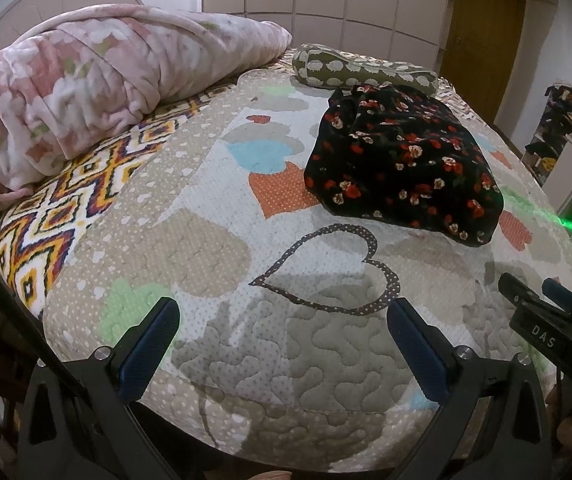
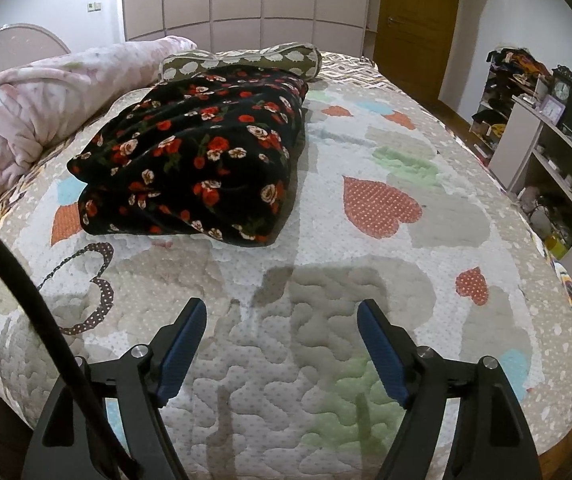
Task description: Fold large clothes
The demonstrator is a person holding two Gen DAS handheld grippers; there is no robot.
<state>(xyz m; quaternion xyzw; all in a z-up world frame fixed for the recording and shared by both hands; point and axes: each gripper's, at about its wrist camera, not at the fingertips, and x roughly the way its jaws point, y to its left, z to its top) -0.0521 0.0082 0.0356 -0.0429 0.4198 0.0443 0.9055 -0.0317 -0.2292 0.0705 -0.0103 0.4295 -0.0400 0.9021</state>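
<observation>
Both tools share one build. The left gripper [image 1: 284, 312] has black angular arms, ribbed blue pads and silver screw heads. The right gripper [image 2: 282, 314] looks alike, with a black cable [image 2: 46, 312] curving at lower left.

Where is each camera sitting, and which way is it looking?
Left wrist: on the left gripper, low over the quilt, facing the flowery black garment up-right; its open fingers and the right gripper show.
Right wrist: on the right gripper, facing the garment up-left; its open fingers show.
Shared: garment, quilt, pink blanket, sheep-print pillow, door.
</observation>
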